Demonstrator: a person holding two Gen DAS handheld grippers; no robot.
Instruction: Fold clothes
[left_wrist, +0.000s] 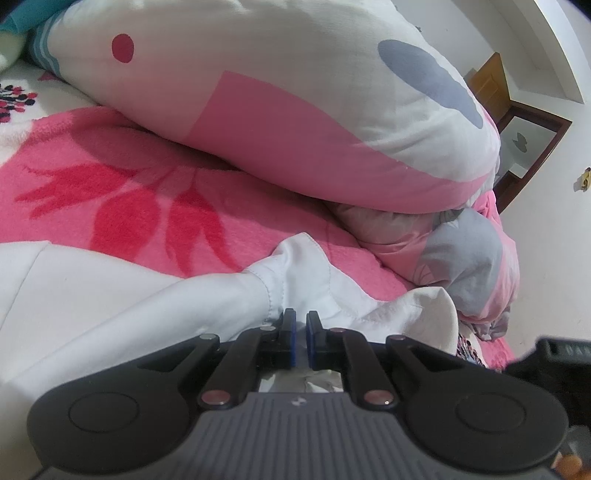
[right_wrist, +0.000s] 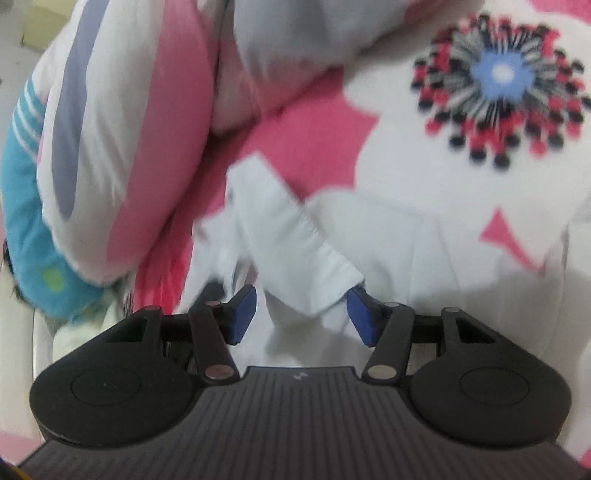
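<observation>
Left jaws: we see the left gripper (left_wrist: 301, 338) nearly closed, only a slim gap between the blue pads (left_wrist: 291, 339). White garment (left_wrist: 207, 295) cloth bunches right at the tips and shows again behind the pads, so we read it as pinched on the fabric.
Right jaws: the right gripper (right_wrist: 301, 314) stands abt halfway open. A folded strip of the white garment (right_wrist: 295, 236) hangs down between the pads (right_wrist: 243, 314); the cloth edge sits against the pad on the right of the view, the other pad is clear of it. No squeeze that we can see.
Garment place: spread on the pink floral blanket (left_wrist: 122, 192), w/ a seamed part raised up at the left gripper's tips.
Hard to make out: right wrist view is motion-blurred, so we can't tell for sure if cloth truly touches that pad. Which part of the garment each strip is (sleeve or hem) we can't tell.
Cut off: a dark object at the right edge of the left wrist view, partly out of frame; unclear what it is.
Around: rolled quilt (left_wrist: 295, 96), white w/ pink & grey patches, lies on the blanket just beyond the garment. A blue striped cushion (right_wrist: 26, 192) sits beside the quilt (right_wrist: 122, 155).
</observation>
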